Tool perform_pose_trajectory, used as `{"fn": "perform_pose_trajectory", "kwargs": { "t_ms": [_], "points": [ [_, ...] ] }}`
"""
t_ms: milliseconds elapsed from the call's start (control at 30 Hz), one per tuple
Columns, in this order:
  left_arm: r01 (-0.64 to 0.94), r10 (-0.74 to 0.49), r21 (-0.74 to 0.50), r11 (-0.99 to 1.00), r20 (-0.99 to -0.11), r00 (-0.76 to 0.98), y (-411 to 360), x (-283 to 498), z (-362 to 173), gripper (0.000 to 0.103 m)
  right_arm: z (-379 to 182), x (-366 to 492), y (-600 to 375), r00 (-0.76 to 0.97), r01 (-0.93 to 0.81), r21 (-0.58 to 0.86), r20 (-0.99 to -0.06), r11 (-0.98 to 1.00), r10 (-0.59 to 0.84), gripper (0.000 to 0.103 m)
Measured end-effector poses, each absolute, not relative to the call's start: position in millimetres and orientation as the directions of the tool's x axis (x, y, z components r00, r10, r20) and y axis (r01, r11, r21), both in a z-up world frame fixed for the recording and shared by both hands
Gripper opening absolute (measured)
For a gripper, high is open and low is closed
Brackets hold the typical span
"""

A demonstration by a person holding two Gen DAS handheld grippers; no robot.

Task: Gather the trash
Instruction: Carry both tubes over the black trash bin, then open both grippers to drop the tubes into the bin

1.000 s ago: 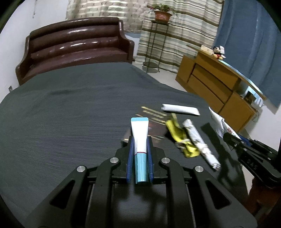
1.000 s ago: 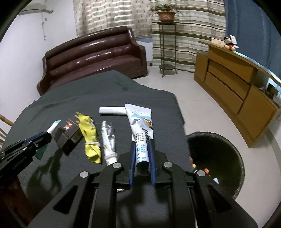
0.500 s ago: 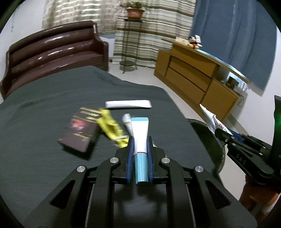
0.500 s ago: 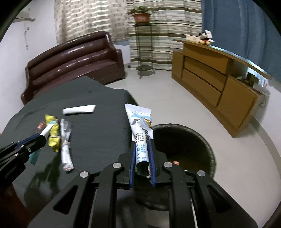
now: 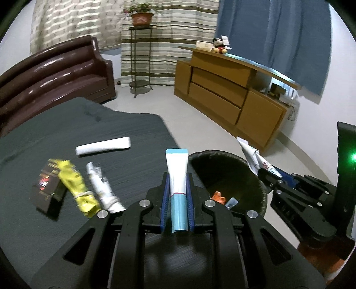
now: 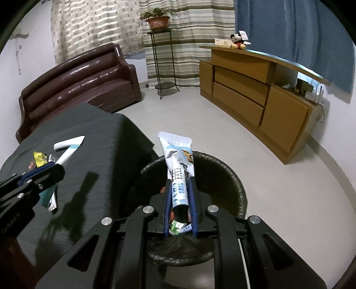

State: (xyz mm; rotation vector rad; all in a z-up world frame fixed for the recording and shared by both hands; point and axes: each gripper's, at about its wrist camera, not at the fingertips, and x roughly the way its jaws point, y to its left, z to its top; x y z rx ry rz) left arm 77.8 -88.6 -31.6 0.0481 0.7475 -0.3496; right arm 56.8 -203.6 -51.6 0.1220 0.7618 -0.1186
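Left gripper [image 5: 177, 177] clamped on white-and-blue tube [image 5: 177, 172], at table edge, bin [image 5: 262, 197] at 2 o'clock. Right gripper [image 6: 180, 184] clamped on printed wrapper [image 6: 179, 160], directly above bin. On table [image 5: 66, 124] at 10 o'clock: white tube [image 5: 102, 146], yellow wrapper [image 5: 76, 186], dark box [image 5: 45, 189].

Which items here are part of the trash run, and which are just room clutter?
Job:
left gripper shut on white-and-blue tube
right gripper shut on printed wrapper
black bin
white tube, yellow wrapper, silver wrapper, dark box on the table

Bystanders:
sofa
cabinet
potted plant
Mickey toy
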Motion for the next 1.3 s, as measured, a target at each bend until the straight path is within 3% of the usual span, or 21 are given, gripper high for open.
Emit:
{"fn": "perform_pose_trajectory", "kwargs": {
  "t_ms": [1100,1200,1300],
  "points": [
    [0.373,-0.271,-0.018,0.928,-0.721,0.638,-144,108,-56,0.016,-68,66,-240,0.705,0.219,0.125,-0.705,0.968,-0.069,0.018],
    [0.365,-0.267,-0.02,0.931,-0.72,0.641,-143,108,-55,0.027,-69,67,-244,0.702,0.228,0.137,-0.709,0.964,-0.065,0.032],
    [0.358,-0.266,-0.025,0.933,-0.718,0.643,-141,108,-55,0.035,-69,66,-246,0.702,0.238,0.136,-0.708,0.962,-0.074,0.034]
  ]
}}
